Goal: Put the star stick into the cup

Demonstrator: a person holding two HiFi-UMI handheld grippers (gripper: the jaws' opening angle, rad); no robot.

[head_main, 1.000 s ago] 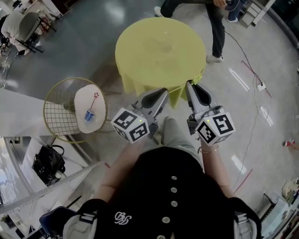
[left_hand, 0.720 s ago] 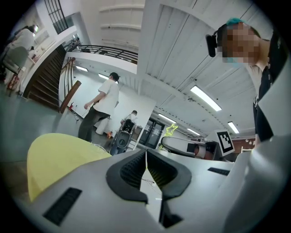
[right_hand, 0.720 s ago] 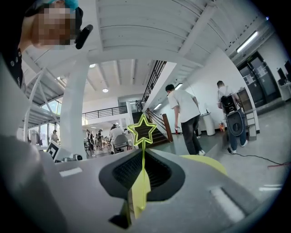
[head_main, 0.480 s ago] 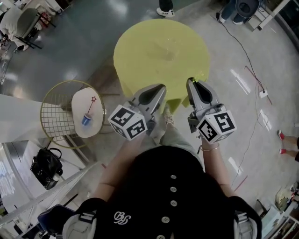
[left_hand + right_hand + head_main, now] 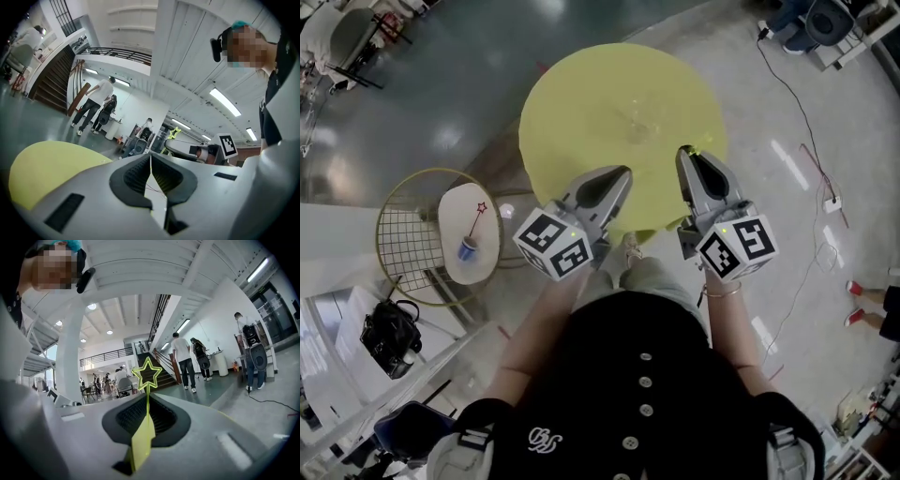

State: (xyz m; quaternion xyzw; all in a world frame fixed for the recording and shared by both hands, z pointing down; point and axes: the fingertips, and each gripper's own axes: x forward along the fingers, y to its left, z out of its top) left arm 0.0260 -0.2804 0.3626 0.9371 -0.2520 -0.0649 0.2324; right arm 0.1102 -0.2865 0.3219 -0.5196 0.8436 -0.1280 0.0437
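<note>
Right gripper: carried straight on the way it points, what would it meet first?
Probably nothing near. The right gripper, shut on the star stick, points level over the yellow table. Ahead is open floor, then distant people by a staircase. Depth is unclear.

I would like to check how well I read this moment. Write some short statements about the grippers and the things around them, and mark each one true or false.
1. The right gripper is closed on a yellow star stick. True.
2. The left gripper holds a star stick too. False: its jaws are together with nothing between them.
3. The round table in front of the person is yellow. True.
4. The blue cup on the small white table is empty. False: a stick with a red star stands in it.
5. The black bag lies on the round table. False: it lies on the floor, near the small white table.
</note>
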